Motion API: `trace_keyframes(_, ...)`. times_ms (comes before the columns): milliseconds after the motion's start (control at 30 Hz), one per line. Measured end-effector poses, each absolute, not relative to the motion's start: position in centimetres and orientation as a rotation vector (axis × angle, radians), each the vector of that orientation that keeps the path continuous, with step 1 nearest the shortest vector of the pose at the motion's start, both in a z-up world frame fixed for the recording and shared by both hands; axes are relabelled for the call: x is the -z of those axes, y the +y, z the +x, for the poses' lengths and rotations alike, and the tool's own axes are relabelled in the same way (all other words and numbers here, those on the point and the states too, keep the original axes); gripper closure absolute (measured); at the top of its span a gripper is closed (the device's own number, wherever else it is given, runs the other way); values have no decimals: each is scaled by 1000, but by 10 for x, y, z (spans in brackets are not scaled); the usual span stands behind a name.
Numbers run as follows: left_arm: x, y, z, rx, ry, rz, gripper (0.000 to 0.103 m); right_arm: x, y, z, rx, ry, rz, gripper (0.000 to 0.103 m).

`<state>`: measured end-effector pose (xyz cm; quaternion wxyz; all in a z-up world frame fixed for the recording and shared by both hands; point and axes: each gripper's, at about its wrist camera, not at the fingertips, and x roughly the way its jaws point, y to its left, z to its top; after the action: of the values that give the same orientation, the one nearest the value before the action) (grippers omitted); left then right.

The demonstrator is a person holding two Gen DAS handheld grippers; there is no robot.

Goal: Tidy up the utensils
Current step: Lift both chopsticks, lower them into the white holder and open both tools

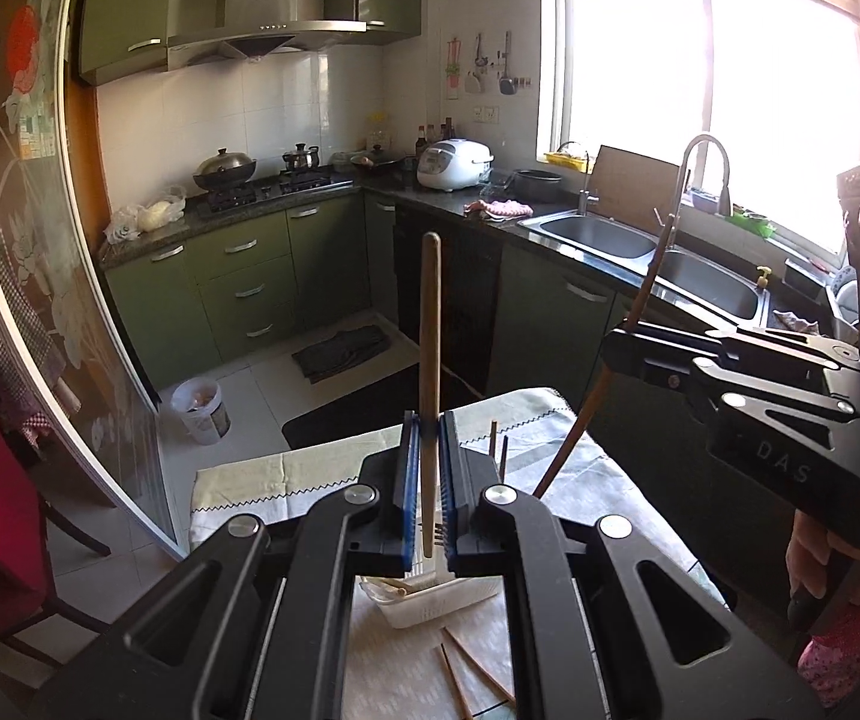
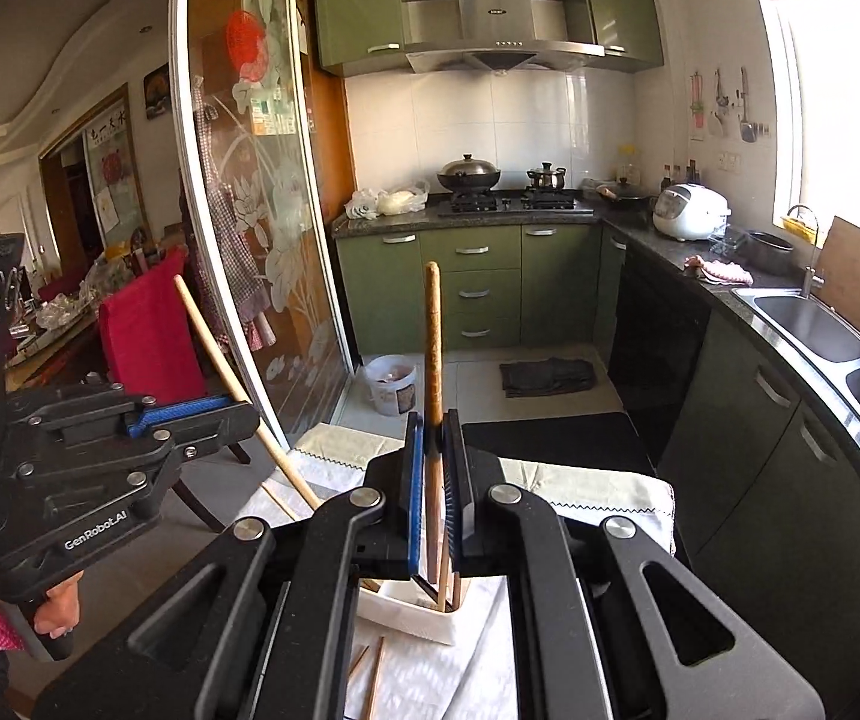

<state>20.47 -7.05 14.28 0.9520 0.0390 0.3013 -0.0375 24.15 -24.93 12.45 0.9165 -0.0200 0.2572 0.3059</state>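
Both jaws are seen clenched, each on one chopstick. Between the blue pads of the left gripper (image 1: 428,483) a pale wooden chopstick (image 1: 430,360) is pinched, its long end standing toward twelve o'clock in the left wrist view. A darker brown chopstick (image 2: 433,360) is clamped by the right gripper (image 2: 434,483) in the same upright way in the right wrist view.

Below both grippers, a desk covered with a white and pale green cloth (image 1: 285,474) is visible. On it, at six o'clock from the jaws, a white utensil holder (image 1: 430,603) is set, with several chopsticks (image 2: 443,591) already standing in its compartment. Loose chopsticks (image 1: 478,669) are left lying on the cloth just beside the holder, toward six o'clock, so the sorting is judged unfinished.

Risks are judged as follows. Each chopstick is held well below its middle by narrow pads, so a quick swing could cause it to pivot or slip out. Because the two grippers are kept near each other, the long free ends could be knocked together. If either chopstick is lowered at a slant, the holder's rim could be struck and the light holder tipped or pushed along the cloth. A tip could also be jammed against the chopsticks already inside.
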Motion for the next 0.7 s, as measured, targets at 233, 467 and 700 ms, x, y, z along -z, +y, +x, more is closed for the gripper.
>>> trace_keyframes(233, -105, -68, 225, 46, 710, 103, 96, -62, -217, 271, -634, 627, -92, 96)
trace_keyframes(467, -83, -63, 232, 39, 782, 95, 94, -36, -209, 284, -630, 681, -113, 95)
trace_keyframes(700, -92, -59, 224, 50, 762, 83, 88, -41, -220, 276, -634, 663, -97, 93)
